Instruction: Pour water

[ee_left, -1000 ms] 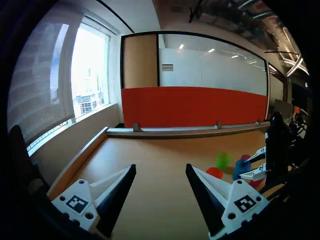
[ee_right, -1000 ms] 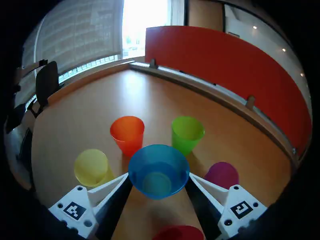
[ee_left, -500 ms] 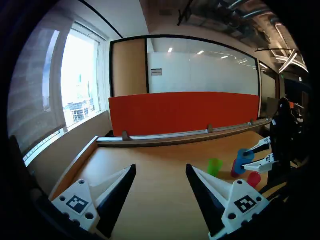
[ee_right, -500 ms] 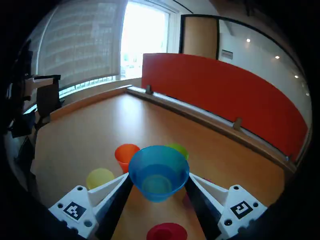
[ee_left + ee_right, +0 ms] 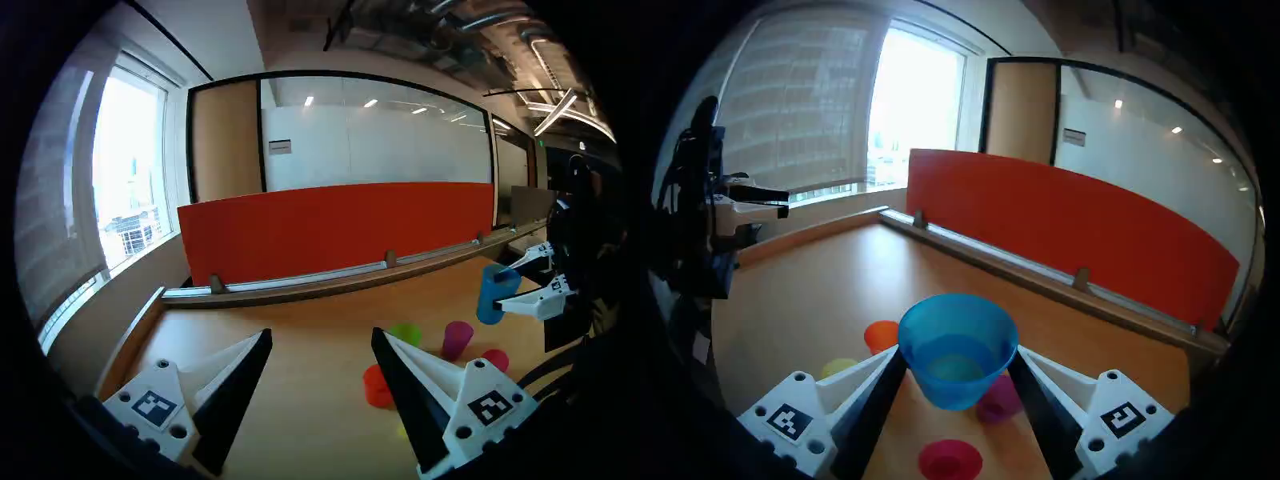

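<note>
My right tongs (image 5: pixel 958 352) are closed on the blue cup (image 5: pixel 958 358). Both fingers (image 5: pixel 876 392) press on its sides, one on each side, a little under the rim. The cup is upright and hangs in the air above the desk (image 5: pixel 824 280), clear of it. A little water (image 5: pixel 956 371) lies in the bottom of the cup.

My left tongs (image 5: pixel 320 334) gape wide with nothing between them, hanging over the desk. In the right gripper view they sit far off near the desk's left edge, the two fingers apart.

The other cups stand upright on the desk, below the blue cup and toward my edge. The orange cup (image 5: pixel 880 336) and yellow cup (image 5: pixel 836 368) are to its left. The magenta cup (image 5: pixel 998 398) is just to its right. The red cup (image 5: pixel 950 460) is nearest my edge. In the left gripper view a green cup (image 5: pixel 406 333) stands between the orange and magenta ones, and the blue cup hangs higher than all of them, off to the right of the magenta one. I cannot tell whether any of the standing cups touch.

A red partition (image 5: pixel 1072 224) runs along the desk's far edge. A window (image 5: pixel 912 120) lies beyond the left edge.
</note>
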### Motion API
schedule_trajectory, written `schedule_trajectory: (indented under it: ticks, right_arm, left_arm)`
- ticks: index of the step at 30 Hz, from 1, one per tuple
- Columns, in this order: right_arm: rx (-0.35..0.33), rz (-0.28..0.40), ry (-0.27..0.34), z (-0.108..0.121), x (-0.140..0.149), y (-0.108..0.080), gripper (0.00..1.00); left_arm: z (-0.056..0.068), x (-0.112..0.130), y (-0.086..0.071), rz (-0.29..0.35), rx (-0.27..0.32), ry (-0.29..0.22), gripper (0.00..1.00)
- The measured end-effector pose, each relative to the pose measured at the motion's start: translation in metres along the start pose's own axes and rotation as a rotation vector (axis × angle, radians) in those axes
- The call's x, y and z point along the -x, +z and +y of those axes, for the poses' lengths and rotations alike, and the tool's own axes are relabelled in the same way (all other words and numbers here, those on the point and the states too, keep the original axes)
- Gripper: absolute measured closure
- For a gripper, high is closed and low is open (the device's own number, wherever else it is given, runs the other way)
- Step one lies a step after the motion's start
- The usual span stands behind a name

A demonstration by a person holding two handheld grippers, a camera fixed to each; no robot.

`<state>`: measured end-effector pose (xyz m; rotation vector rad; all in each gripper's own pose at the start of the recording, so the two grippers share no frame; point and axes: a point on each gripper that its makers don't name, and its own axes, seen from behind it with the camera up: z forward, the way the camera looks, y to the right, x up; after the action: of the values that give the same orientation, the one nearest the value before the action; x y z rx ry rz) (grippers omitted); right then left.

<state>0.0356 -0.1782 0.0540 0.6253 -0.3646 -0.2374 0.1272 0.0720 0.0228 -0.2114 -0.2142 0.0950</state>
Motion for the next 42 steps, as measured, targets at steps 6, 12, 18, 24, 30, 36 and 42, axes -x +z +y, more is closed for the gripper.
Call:
schedule_trajectory:
  ticks: [6, 12, 18, 24, 30, 36, 42]
  right_arm:
    - [0.035, 0.006, -0.001, 0.013, -0.003, -0.022, 0.11]
    - [0.066, 0.012, 0.017, 0.022, -0.005, -0.040, 0.11]
    - [0.092, 0.020, 0.035, 0.029, -0.006, -0.050, 0.11]
    - [0.114, 0.017, 0.053, 0.036, -0.002, -0.055, 0.11]
    - [0.132, 0.004, 0.076, 0.041, 0.006, -0.058, 0.11]
    - [0.141, -0.014, 0.096, 0.043, 0.015, -0.058, 0.11]
    - [0.151, -0.023, 0.109, 0.047, 0.019, -0.057, 0.11]
  left_arm:
    - [0.027, 0.006, 0.027, -0.037, 0.077, 0.019, 0.08]
    - [0.050, 0.012, 0.055, -0.079, 0.148, 0.050, 0.08]
    - [0.077, 0.018, 0.082, -0.121, 0.241, 0.077, 0.08]
    - [0.104, 0.033, 0.109, -0.189, 0.340, 0.090, 0.08]
    - [0.122, 0.054, 0.136, -0.253, 0.390, 0.119, 0.08]
    - [0.130, 0.077, 0.158, -0.318, 0.416, 0.171, 0.08]
    - [0.140, 0.093, 0.176, -0.375, 0.463, 0.214, 0.08]
